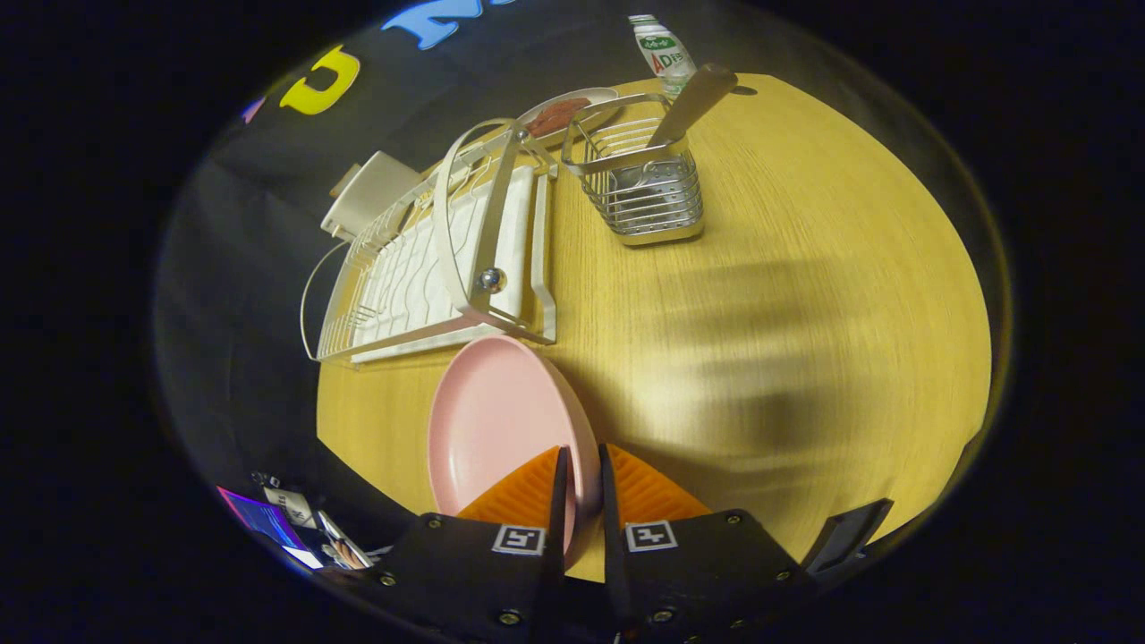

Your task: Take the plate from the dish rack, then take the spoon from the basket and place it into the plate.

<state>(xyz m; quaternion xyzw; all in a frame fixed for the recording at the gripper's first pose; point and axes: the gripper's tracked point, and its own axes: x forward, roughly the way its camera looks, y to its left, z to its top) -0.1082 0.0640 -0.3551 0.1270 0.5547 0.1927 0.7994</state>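
My gripper [583, 478] is shut on the rim of a pink plate [501, 425], which stands on edge between the fingers and is held up over the wooden table [805, 313]. The plate's face turns toward the left finger. Just beyond the plate lies the white wire dish rack [438, 259], with no dishes in it. Further ahead and to the right of the rack stands a metal wire basket [646, 183]. A spoon with a wooden handle [693, 103] leans out of the basket's top.
Behind the basket lie a small plate with something reddish on it [564, 112] and a bottle with a green label [664, 49]. A beige box [367, 192] sits past the rack's far corner. The round table's edge curves close below the plate.
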